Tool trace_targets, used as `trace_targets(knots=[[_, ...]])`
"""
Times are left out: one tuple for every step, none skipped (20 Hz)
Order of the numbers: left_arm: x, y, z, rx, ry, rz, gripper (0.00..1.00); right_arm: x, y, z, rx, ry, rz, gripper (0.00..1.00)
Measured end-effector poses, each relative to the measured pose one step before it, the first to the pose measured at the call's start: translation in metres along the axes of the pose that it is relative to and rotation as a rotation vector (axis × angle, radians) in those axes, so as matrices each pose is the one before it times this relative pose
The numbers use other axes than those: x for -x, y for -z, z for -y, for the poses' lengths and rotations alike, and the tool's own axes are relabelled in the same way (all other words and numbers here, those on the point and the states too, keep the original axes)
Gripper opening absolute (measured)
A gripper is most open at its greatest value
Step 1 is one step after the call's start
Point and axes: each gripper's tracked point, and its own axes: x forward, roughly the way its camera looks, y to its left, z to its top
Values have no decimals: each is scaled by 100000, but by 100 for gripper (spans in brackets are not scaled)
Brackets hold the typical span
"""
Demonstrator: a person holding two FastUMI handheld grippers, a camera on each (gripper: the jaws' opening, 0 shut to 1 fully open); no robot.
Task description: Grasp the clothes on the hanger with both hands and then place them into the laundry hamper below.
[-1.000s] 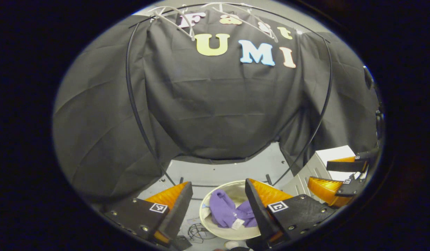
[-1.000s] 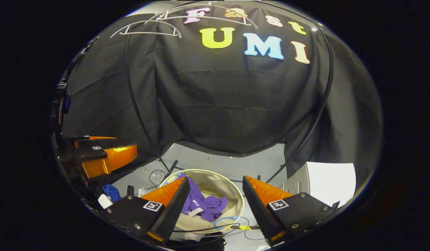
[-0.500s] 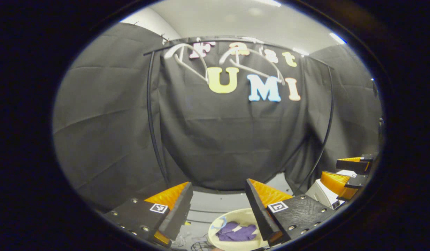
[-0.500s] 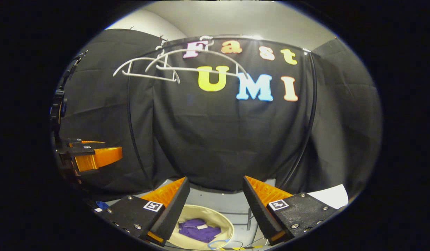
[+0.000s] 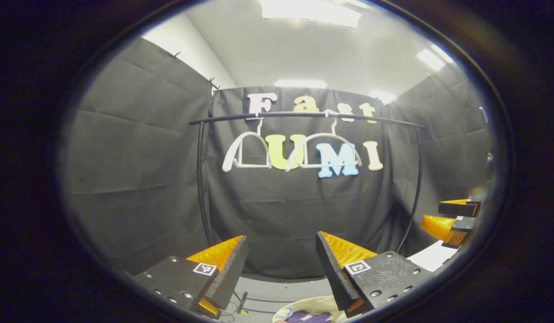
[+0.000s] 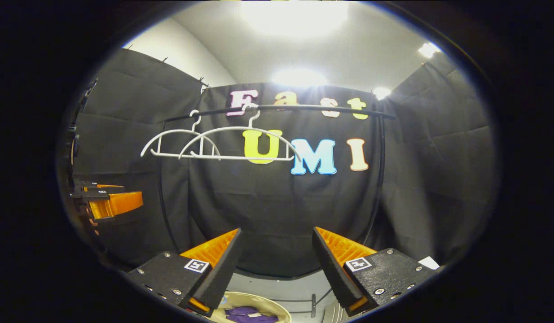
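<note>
Recording booth, black cloth walls (image 5: 138, 179), garment rail (image 5: 304, 115) with bare hangers (image 6: 241, 143), ceiling lights (image 5: 310, 9)

**No legible text**

Square black-and-white marker tags (image 5: 204, 268) are carried on each hand-held gripper's finger mounts at the bottom of both views; only patterns are borne, and no word or number can be read.

Two white hangers, one (image 6: 180, 143) and another (image 6: 241, 143), hang on one black rail (image 6: 277, 107), above the right gripper's fingers. One hamper (image 6: 259, 303) holding one purple garment (image 6: 248, 313) lies below, between those fingers.
</note>
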Motion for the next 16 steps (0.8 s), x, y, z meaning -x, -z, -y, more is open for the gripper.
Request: trace_targets(knots=[[270,-783,-264,-752,-514,1864,85,319,-994,507,-455,1160,1973,94],[87,-766,-211,-765,-280,1509,89,284,-881,620,-471,1209,1776,94],[155,-647,-90,-422,-594,1543,93,289,-891,702,-519,1526,1984,94],[189,-576,-74,-176,-273,1198,93,274,-726,763,-419,1540,1454,94],[331,-577,-149,-37,-700,941,87,206,-617,748,-83,1646,1188,94],[159,-530,-195,61,-409,709,87,162,-454,884,541,2190,815,93],[368,-473,-188,282,-447,837,87,318,-376,1064,432,2260,1043,94],[197,-350,-293,496,-636,485,87,189,-397,801,297,1900,950,94],[343,-17,-355,516,-1181,242,87,112,-402,589,-154,1377,837,93],[143,18,-544,72,-1713,-260,87,166,-362,672,-525,1512,1007,94],[278,59,-624,63,-1685,-117,87,432,-361,864,-734,1791,820,94],[264,-68,-382,289,-1104,225,93,131,-55,566,-804,1166,661,94],[287,-175,-230,534,-317,400,87,192,-7,538,-731,1428,39,94],[420,-192,-121,338,-149,437,87,98,231,449,-662,1195,-472,94],[290,-40,-97,-76,10,601,87,244,208,377,-725,779,-228,94],[150,-204,-30,-259,-7,406,87,116,91,243,-269,588,-554,94]])
